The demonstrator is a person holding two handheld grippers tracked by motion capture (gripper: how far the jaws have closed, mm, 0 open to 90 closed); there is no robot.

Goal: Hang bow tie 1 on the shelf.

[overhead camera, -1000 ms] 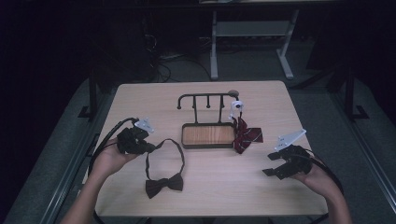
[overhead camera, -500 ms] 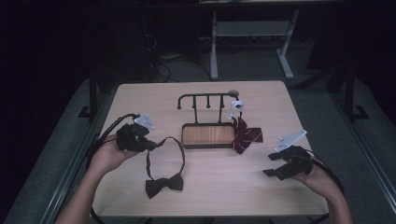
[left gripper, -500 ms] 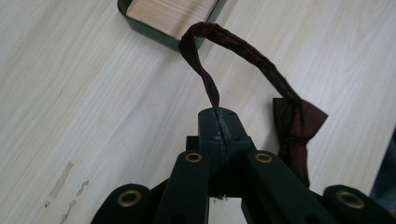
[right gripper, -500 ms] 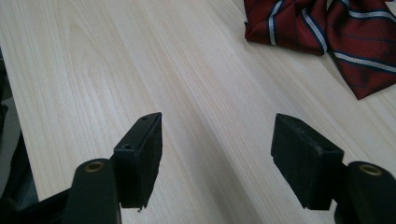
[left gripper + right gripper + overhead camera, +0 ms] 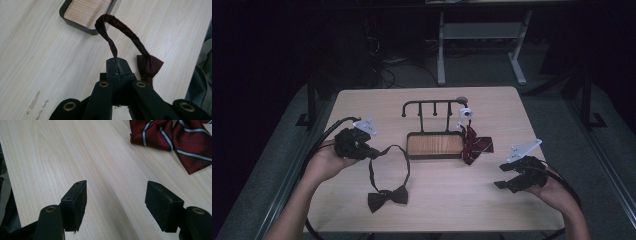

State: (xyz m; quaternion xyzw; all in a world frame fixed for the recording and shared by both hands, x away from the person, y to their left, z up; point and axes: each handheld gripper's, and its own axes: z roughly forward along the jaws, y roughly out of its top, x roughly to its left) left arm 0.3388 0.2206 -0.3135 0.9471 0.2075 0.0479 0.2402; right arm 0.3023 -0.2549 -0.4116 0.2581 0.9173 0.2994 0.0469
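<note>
A dark bow tie (image 5: pixel 387 196) lies on the table's near left, its strap (image 5: pixel 390 161) looping up toward my left gripper (image 5: pixel 373 152). That gripper is shut on the strap (image 5: pixel 113 47), which rises from the closed jaws and curves back to the bow (image 5: pixel 148 66). A red striped bow tie (image 5: pixel 476 145) hangs from the right end of a black hook rack (image 5: pixel 432 105) with a wooden tray base (image 5: pixel 434 145). My right gripper (image 5: pixel 508 176) stands open above bare wood at the near right, the red striped bow tie (image 5: pixel 172 138) ahead of it.
A small white clip-like piece (image 5: pixel 465 114) sits on the rack's right end above the red tie. The table's near edge (image 5: pixel 437 231) runs below both hands. A cable (image 5: pixel 324 137) trails off the left side. Dark floor and a desk frame (image 5: pixel 482 37) lie beyond.
My left gripper has drawn slightly left with the strap, stretching the loop. The right gripper has stayed where it was.
</note>
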